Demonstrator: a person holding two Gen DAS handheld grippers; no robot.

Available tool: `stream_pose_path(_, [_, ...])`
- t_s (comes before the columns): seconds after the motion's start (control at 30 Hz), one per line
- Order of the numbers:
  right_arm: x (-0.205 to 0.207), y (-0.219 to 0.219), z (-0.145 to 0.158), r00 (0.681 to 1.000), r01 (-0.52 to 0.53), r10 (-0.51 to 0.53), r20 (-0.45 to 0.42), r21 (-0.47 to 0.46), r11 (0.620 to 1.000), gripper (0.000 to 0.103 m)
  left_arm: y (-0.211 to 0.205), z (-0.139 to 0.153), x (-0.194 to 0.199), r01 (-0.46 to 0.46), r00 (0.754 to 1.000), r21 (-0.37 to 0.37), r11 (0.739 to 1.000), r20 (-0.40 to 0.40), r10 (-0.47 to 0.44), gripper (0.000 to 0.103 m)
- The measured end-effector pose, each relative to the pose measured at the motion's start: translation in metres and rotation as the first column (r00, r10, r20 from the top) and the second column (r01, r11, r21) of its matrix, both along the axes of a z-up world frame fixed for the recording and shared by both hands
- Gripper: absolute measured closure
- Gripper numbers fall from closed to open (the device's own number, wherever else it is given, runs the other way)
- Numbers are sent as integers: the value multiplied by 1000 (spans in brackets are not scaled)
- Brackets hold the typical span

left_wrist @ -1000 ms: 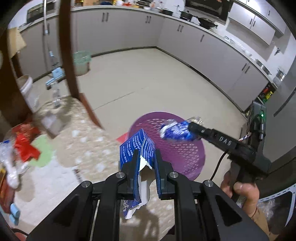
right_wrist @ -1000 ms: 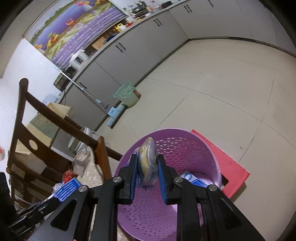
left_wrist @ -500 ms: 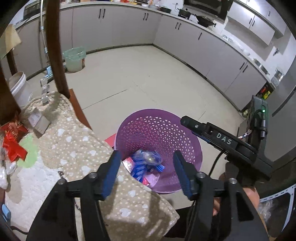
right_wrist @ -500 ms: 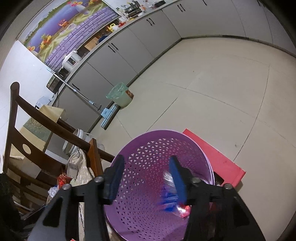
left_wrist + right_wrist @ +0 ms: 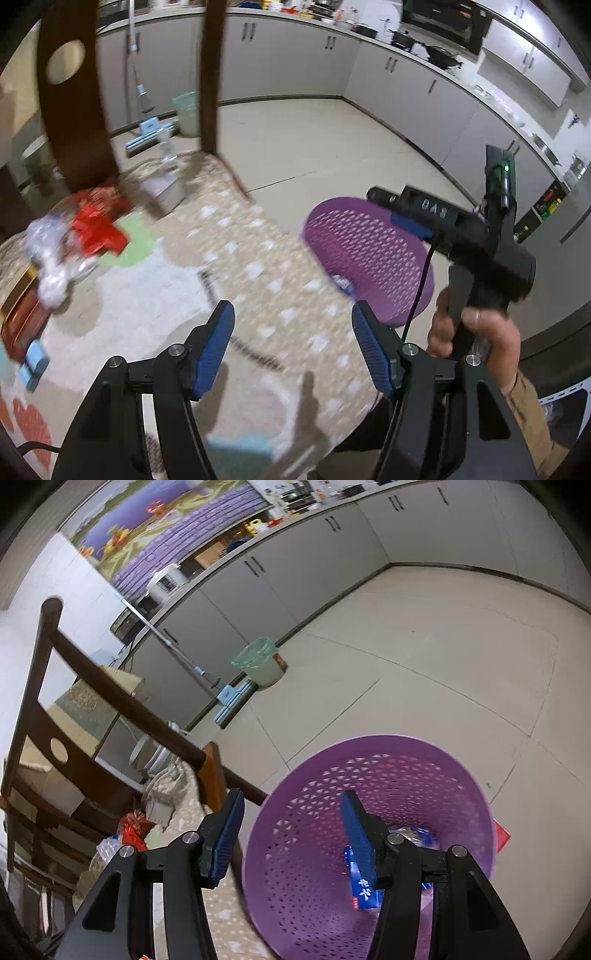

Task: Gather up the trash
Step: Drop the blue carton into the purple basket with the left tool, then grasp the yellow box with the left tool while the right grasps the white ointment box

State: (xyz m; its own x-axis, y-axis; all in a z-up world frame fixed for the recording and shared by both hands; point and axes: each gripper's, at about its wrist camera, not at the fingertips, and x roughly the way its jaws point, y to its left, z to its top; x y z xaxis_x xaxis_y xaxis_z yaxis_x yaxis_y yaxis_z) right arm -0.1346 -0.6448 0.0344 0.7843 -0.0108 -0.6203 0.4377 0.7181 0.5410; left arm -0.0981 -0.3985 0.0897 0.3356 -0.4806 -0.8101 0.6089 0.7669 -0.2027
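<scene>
The remaining trash, a red wrapper [image 5: 98,227] and a crumpled clear plastic piece [image 5: 50,258] beside it, lies on the cloth-covered surface [image 5: 258,295] at about ten o'clock from the left tool [image 5: 291,328] in the left wrist view, well apart from its tips. The wrapper's long axis cannot be told through the blur. The purple basket [image 5: 354,243] stands on the floor at about one o'clock from that tool, just past the surface's edge, with a blue carton [image 5: 364,888] and other scraps already at its bottom (seen best from the right wrist).

The left tool is the nearer one to the litter: the right tool [image 5: 291,829] hangs over the basket's near rim, so the coming reach would likely fall to the left hand, swinging toward ten o'clock.

Both tools hold nothing. The left one's jaws are opening with only the cloth showing between them; the right one's jaws are opening too, with the basket's wall behind the gap.

A second ago the left tool clamped the blue carton and the right tool pinched a wrapped packet above the basket; both pieces now lie inside it. The left view has also swung from the basket toward the surface, bringing the chair back [image 5: 74,92] and the red wrapper closer to centre.
</scene>
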Motion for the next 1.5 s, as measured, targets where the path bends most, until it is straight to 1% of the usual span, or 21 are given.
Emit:
stream_pose_path(0.13, [9, 13, 2, 1000, -22, 22, -3, -36, 999, 43, 39, 0, -1, -69, 997, 7, 998, -13, 70, 38])
stream_pose_path(0.2, [11, 18, 1, 999, -37, 37, 3, -34, 999, 43, 57, 1, -1, -105, 994, 10, 994, -6, 105, 38])
stream_pose_path(0.33, [14, 26, 0, 998, -65, 65, 15, -27, 998, 42, 102, 4, 5, -218, 976, 12, 976, 5, 218, 38])
stream_pose_path(0.4, [19, 33, 0, 996, -84, 85, 16, -26, 996, 41, 127, 5, 10, -280, 960, 12, 960, 12, 280, 38])
stream_pose_path(0.47, [24, 40, 0, 993, -114, 114, 17, -24, 993, 41, 158, 8, 17, -355, 935, 11, 935, 28, 355, 38])
stream_pose_path(0.53, [30, 48, -1, 989, -147, 147, 15, -27, 989, 41, 190, 10, 23, -425, 904, 14, 905, 49, 424, 37])
stream_pose_path(0.57, [32, 52, -1, 987, -159, 160, 15, -29, 987, 41, 201, 11, 25, -451, 892, 15, 893, 56, 449, 34])
stream_pose_path(0.6, [35, 57, -1, 984, -175, 176, 14, -35, 984, 39, 215, 11, 27, -477, 877, 14, 879, 61, 476, 29])
stream_pose_path(0.67, [37, 66, 0, 979, -201, 202, 12, -49, 978, 32, 242, 8, 35, -527, 849, 13, 850, 62, 525, 28])
stream_pose_path(0.77, [38, 77, -1, 972, -234, 234, 4, -70, 970, 31, 271, -1, 48, -569, 822, 24, 822, 55, 567, 28])
stream_pose_path(0.83, [39, 83, -3, 969, -245, 245, 1, -65, 967, 29, 282, -7, 59, -576, 817, 37, 817, 56, 574, 28])
stream_pose_path(0.9, [43, 92, -7, 966, -260, 260, -10, -54, 964, 29, 286, -14, 71, -576, 817, 48, 816, 52, 574, 28])
stream_pose_path(0.97, [49, 103, -11, 961, -277, 276, -27, -59, 959, 29, 287, -18, 86, -565, 825, 42, 824, 36, 564, 28])
stream_pose_path(1.07, [58, 121, -13, 949, -316, 314, -42, -68, 946, 29, 280, -23, 108, -520, 854, 48, 853, 32, 519, 28])
stream_pose_path(1.2, [63, 145, -10, 925, -380, 377, -52, -123, 917, 29, 263, -31, 137, -435, 900, 100, 895, 62, 431, 28])
stream_pose_path(1.27, [63, 156, -8, 905, -425, 419, -67, -152, 892, 28, 257, -35, 152, -383, 924, 124, 915, 61, 378, 28])
stream_pose_path(1.3, [67, 160, -7, 893, -451, 443, -81, -163, 878, 28, 255, -37, 160, -360, 933, 134, 923, 53, 357, 28])
stream_pose_path(1.33, [71, 162, -6, 886, -464, 456, -88, -160, 871, 28, 253, -40, 167, -340, 941, 147, 929, 45, 337, 28])
stream_pose_path(1.4, [88, 162, -3, 875, -484, 474, -98, -141, 864, 27, 255, -46, 180, -316, 949, 160, 935, 30, 315, 28])
stream_pose_path(1.47, [106, 164, 1, 869, -494, 481, -117, -155, 855, 26, 258, -53, 193, -294, 954, 149, 944, -17, 299, 28])
stream_pose_path(1.5, [120, 166, 4, 862, -506, 489, -135, -176, 844, 26, 260, -58, 199, -285, 954, 140, 948, -51, 294, 28])
